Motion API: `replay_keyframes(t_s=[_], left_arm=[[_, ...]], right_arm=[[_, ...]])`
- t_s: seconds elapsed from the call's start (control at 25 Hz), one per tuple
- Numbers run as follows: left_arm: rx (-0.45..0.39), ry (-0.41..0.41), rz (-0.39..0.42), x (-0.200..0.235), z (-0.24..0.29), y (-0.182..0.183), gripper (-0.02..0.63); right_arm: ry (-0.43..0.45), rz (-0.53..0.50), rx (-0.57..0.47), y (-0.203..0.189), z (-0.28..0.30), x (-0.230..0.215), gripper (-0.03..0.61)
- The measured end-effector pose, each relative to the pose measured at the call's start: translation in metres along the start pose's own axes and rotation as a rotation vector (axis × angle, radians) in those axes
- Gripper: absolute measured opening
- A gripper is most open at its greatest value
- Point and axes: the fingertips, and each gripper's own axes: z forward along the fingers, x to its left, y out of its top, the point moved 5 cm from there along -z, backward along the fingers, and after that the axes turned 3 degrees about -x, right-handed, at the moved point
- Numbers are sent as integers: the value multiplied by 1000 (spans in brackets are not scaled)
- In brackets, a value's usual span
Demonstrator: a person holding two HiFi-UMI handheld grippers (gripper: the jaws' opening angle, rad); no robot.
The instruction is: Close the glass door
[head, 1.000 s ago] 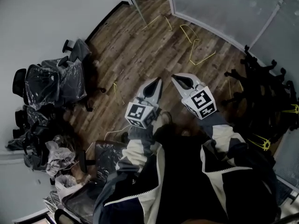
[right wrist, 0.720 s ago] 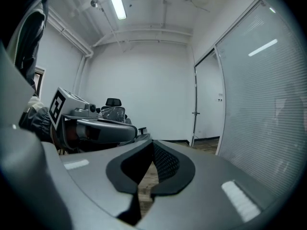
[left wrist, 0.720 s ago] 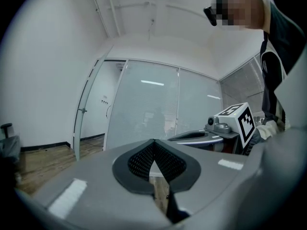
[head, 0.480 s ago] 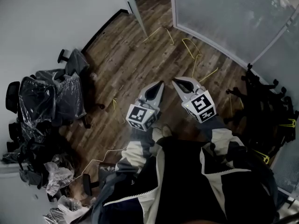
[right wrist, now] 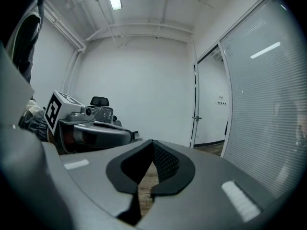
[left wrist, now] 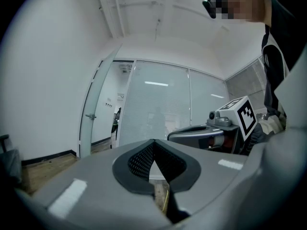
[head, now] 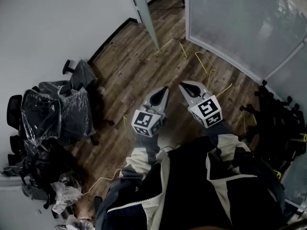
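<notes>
We lose the glass door (head: 147, 17) past the top edge; the black chair bases (head: 283, 123) run off the right edge, too dark for us to count.

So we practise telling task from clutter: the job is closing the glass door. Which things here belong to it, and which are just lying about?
Belongs to the job:
glass door, standing open
left gripper and right gripper, both shut, holding nothing

Just lying about:
plastic-wrapped chairs
yellow cords on the floor
black chair bases
plastic bags
</notes>
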Motion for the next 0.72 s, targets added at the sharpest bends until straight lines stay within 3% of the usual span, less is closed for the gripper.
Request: replay_keyframes(t_s=[0.28,0.72], left_arm=[[-24,135,8,56,25,2,2],[8,344,-4,172,108,8,3]], right_arm=[[46,2,-3,-2,54,-32,4],[227,30,-29,8,191,-122,3]])
